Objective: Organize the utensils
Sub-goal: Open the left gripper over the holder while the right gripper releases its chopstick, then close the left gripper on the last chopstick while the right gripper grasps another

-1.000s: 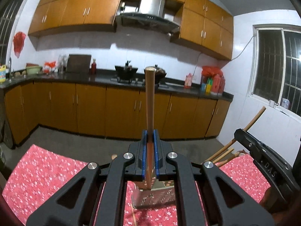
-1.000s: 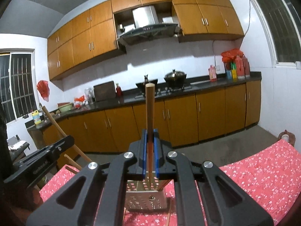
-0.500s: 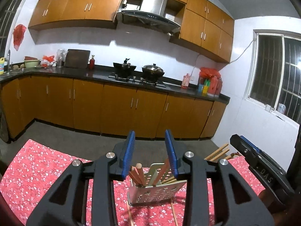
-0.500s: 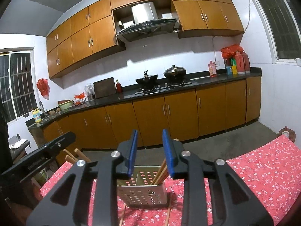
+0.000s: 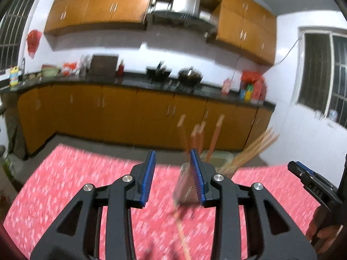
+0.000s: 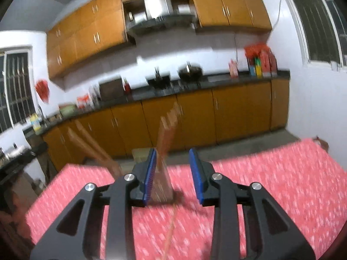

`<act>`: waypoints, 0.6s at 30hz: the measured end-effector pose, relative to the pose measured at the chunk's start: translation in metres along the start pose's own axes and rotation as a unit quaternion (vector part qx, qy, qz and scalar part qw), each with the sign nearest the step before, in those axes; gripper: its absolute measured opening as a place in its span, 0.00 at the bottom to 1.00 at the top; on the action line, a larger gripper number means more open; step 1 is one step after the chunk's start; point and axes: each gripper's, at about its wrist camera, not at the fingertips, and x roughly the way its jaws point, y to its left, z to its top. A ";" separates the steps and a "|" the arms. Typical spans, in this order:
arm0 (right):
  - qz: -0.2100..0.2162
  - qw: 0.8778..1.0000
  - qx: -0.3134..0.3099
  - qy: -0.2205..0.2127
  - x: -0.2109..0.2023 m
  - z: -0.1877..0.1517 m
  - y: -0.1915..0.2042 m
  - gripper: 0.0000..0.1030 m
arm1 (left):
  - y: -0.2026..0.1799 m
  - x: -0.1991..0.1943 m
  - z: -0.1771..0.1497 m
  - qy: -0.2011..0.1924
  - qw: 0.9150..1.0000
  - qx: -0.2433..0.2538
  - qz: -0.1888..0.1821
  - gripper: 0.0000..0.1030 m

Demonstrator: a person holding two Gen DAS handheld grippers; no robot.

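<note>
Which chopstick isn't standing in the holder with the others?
The one lying flat on the red tablecloth: that loose chopstick lies in front of the holder, while the other chopsticks stand up inside it.

The perforated holder (image 5: 188, 186) with upright chopsticks (image 5: 196, 136) blocks the far middle of the red-clothed worktop (image 5: 76, 184). One loose chopstick (image 5: 182, 236) lies nearer. Bare cloth left and right leaves passage.
</note>
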 end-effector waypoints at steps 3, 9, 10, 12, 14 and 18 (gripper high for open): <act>-0.007 0.997 0.011 0.082 0.026 -0.041 -0.008 0.31 | 0.014 0.020 -0.042 0.069 0.997 -0.006 0.020 0.33; 0.022 0.980 0.018 0.195 0.058 -0.108 0.005 0.31 | 0.019 0.041 -0.101 0.158 0.987 -0.015 0.026 0.33; 0.025 0.979 0.012 0.202 0.060 -0.115 0.011 0.31 | 0.019 0.040 -0.107 0.164 0.986 -0.015 0.024 0.33; 0.029 0.976 0.000 0.215 0.064 -0.125 0.020 0.31 | 0.016 0.042 -0.115 0.175 0.984 -0.014 0.016 0.33; 0.030 0.974 -0.010 0.225 0.069 -0.128 0.028 0.31 | 0.012 0.043 -0.122 0.180 0.984 -0.011 0.009 0.34; 0.003 0.973 -0.044 0.225 0.070 -0.135 0.036 0.17 | 0.001 0.045 -0.132 0.190 0.982 -0.003 -0.007 0.35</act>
